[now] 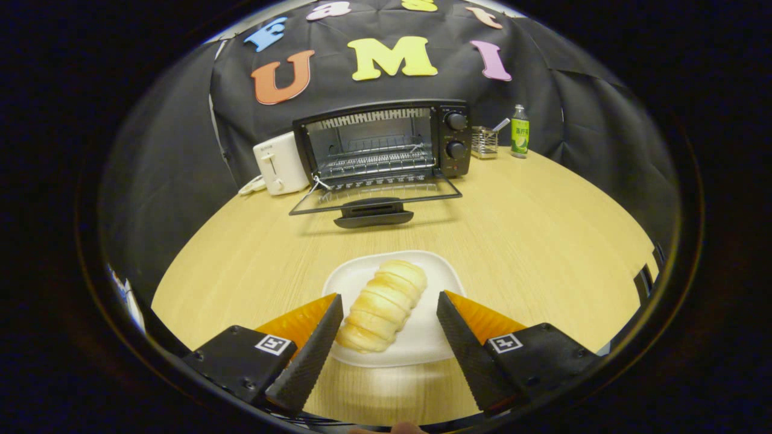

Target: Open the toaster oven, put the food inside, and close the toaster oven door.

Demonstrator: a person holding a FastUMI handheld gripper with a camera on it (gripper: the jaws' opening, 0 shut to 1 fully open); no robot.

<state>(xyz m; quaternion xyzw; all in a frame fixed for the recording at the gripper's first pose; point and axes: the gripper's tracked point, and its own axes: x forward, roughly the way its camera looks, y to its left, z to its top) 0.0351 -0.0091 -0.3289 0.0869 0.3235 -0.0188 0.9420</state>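
Step in hand, pickup of food: my gripper (pixel 390 328) spread wide, grasping nothing, straddles the bread (pixel 382 304) on the near plate (pixel 434 271); oven (pixel 386 144) at the tabletop's far side, door (pixel 375 196) already down; next, I judge, clench gently on the bread.

White pop-up toaster (pixel 278 164) beside my oven, wire caddy (pixel 484 143) and green bottle (pixel 520 131) stood beyond, wooden table (pixel 543 229) beneath.
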